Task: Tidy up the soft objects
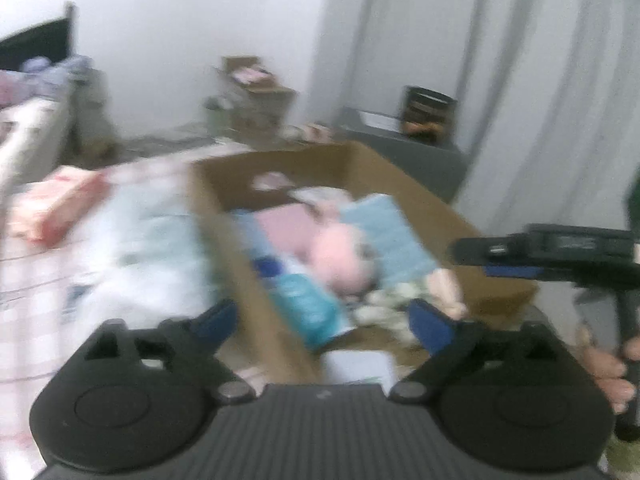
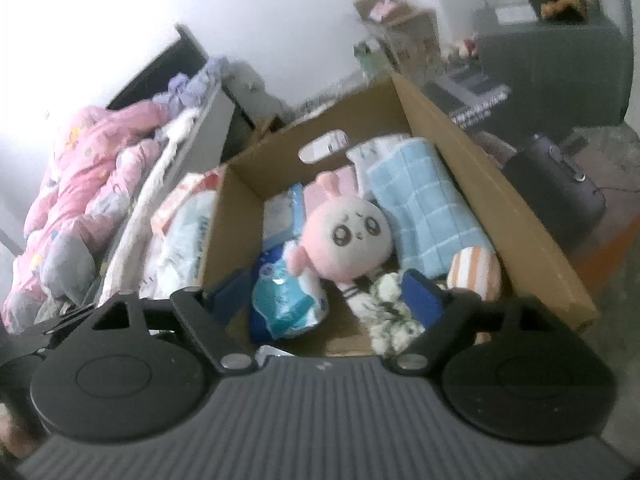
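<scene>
An open cardboard box (image 2: pixel 480 184) holds soft things: a pink bunny plush (image 2: pixel 348 236), a folded blue checked towel (image 2: pixel 424 208), a blue tissue pack (image 2: pixel 288 304), an orange-striped roll (image 2: pixel 476 272) and a white-green cloth (image 2: pixel 390 308). My right gripper (image 2: pixel 324 300) hovers over the box's near end, open, with nothing between its fingers. In the blurred left wrist view my left gripper (image 1: pixel 324 320) is also open and empty above the same box (image 1: pixel 432 200) and plush (image 1: pixel 336 256). The right gripper's body (image 1: pixel 540 248) shows at the right, held by a hand (image 1: pixel 608 364).
Left of the box lie white packs (image 2: pixel 180 240) and a bed with a pink quilt (image 2: pixel 92 184). A dark suitcase (image 2: pixel 560 196) sits right of the box. A grey cabinet (image 2: pixel 552 52) and stacked cartons (image 2: pixel 400 28) stand by the back wall.
</scene>
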{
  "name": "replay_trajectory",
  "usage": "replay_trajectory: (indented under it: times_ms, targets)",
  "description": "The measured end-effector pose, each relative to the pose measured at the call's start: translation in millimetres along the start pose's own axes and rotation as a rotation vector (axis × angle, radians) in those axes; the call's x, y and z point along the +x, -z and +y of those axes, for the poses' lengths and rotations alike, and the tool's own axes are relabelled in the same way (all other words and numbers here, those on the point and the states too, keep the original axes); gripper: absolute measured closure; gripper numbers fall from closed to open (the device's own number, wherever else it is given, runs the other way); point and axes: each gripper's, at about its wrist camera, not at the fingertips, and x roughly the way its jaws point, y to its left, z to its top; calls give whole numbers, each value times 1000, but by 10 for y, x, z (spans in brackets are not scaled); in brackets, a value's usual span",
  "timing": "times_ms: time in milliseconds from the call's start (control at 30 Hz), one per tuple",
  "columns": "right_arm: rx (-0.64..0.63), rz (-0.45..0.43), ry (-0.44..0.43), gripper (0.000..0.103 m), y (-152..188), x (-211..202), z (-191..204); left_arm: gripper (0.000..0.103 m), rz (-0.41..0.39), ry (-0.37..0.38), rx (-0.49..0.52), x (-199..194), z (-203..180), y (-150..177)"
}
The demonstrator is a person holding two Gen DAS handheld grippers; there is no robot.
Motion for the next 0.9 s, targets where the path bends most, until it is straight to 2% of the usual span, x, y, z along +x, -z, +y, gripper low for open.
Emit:
replay_trajectory:
  times_ms: [133,300,567,633,900]
  targets:
    - [12,-86,42,1,212,-168,203,0,-35,-133,-63,-246,214,192]
    - [-81,-142,150,1,521,-276,530,0,11,-233,-110,-333,376,446]
    - [-240,-139,281,1,997,-308,920,0,40,-307,-144,-428,459,769]
    - [-268,-129,296,1,1100,-312,983,0,54,-334,-145,-437,468,815]
    - [-325,-153,356,1,1329,-322,1109,0,64,-362,-191,-476,470,865]
